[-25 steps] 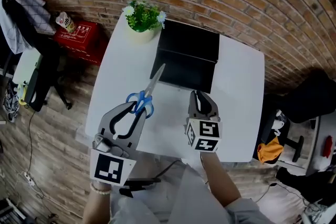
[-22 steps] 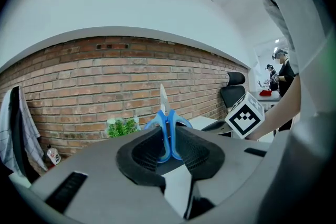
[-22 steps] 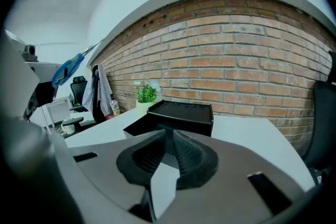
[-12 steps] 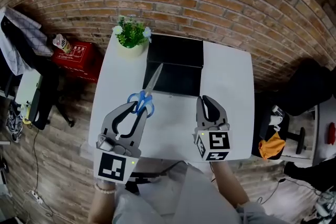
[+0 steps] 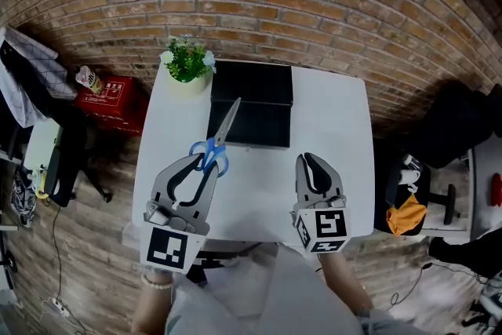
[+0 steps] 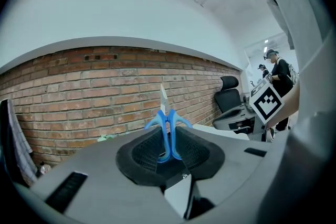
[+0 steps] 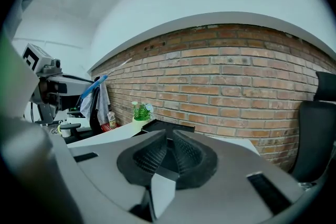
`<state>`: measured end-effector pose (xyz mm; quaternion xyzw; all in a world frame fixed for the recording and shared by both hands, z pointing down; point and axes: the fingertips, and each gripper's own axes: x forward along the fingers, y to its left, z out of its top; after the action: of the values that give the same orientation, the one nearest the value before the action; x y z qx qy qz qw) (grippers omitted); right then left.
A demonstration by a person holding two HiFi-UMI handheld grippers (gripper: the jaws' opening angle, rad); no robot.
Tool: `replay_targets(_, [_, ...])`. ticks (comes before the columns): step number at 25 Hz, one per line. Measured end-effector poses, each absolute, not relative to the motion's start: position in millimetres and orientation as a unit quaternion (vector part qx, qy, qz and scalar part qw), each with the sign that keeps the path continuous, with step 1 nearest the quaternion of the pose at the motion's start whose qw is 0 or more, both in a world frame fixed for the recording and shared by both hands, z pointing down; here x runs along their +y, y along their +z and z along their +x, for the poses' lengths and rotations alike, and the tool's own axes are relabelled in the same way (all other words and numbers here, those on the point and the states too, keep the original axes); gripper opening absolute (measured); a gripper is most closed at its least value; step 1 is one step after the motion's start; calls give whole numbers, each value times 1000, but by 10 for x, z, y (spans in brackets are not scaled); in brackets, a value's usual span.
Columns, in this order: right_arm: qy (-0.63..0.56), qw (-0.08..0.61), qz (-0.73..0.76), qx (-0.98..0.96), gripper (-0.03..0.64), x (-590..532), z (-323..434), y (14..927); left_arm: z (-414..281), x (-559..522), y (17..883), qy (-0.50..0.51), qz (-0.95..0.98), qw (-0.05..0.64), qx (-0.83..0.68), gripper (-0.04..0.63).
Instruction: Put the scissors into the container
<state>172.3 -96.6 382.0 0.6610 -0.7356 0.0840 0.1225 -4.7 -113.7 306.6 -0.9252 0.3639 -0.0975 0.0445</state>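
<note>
Left gripper [image 5: 202, 162]: fingers clamped on blue scissors [image 5: 220, 139], blades toward black container [image 5: 252, 102]. Right gripper [image 5: 314, 163]: fingers pressed together, empty, above white worktop [image 5: 333, 125].

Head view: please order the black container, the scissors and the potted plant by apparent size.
1. black container
2-3. scissors and potted plant: unsure. The scissors look longer but thinner, and are held nearer the camera.

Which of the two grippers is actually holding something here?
The left gripper: its jaws are clamped on the blue handles of the scissors, blades pointing toward the black container. The right gripper has its jaws together with nothing between them.
</note>
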Motion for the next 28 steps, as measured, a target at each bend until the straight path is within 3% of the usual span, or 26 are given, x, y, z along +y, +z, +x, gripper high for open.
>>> replay_targets(17, [91,116,667,-731,61,-797,1759,3815,79,-1144,3140,-106,-931,51,345,95])
replay_targets(28, [96,116,688,-709,61,-697,1965,3825,383,-1384,3392,-160,-943,93,276,95])
